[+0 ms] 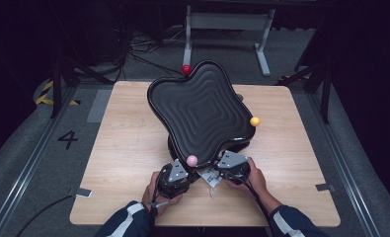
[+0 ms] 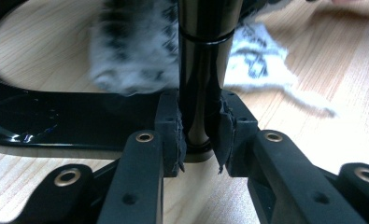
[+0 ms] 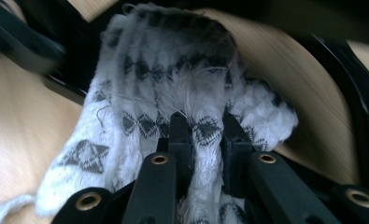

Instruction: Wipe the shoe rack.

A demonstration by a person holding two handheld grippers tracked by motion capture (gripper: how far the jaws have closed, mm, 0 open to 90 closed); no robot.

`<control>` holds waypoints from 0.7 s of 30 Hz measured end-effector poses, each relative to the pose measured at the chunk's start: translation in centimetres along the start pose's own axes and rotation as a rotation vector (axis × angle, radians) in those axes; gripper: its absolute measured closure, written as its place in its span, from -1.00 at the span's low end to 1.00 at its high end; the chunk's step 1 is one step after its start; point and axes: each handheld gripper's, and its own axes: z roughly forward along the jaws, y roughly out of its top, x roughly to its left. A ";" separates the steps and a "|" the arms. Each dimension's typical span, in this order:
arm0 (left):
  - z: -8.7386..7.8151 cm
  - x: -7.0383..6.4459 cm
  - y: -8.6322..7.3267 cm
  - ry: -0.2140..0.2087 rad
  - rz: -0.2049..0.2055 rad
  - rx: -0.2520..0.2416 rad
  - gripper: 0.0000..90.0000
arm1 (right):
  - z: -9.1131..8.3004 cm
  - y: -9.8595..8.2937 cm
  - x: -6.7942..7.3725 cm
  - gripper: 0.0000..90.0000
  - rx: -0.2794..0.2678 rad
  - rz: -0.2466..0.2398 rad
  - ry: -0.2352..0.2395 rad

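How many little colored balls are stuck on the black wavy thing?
3: a red ball at its far edge, a yellow ball on its right edge, a pink ball at its near edge. Others may hide behind it.

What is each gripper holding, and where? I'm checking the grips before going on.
The left gripper clamps the stand's black post near its foot. The right gripper pinches a fold of the white patterned knit.

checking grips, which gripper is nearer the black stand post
Left. The left gripper is clamped on the black stand post; the right gripper is off it, pinching the white knitted cloth.
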 end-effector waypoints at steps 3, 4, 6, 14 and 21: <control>0.0 0.1 0.1 -0.001 0.008 0.005 0.62 | 0.5 0.7 1.2 0.75 -0.028 -0.012 0.029; 0.0 0.2 0.1 0.003 0.014 0.011 0.62 | 0.6 0.8 1.6 0.75 -0.033 -0.017 0.033; 0.0 0.1 0.1 -0.002 0.010 0.010 0.62 | 0.7 1.0 2.1 0.75 -0.046 -0.022 0.038; 0.0 0.1 0.0 -0.006 0.003 0.006 0.62 | 0.7 0.6 1.5 0.75 -0.047 -0.044 0.007; 0.0 0.3 0.0 -0.016 -0.001 0.006 0.62 | 0.2 -1.0 -1.6 0.76 -0.006 0.016 -0.088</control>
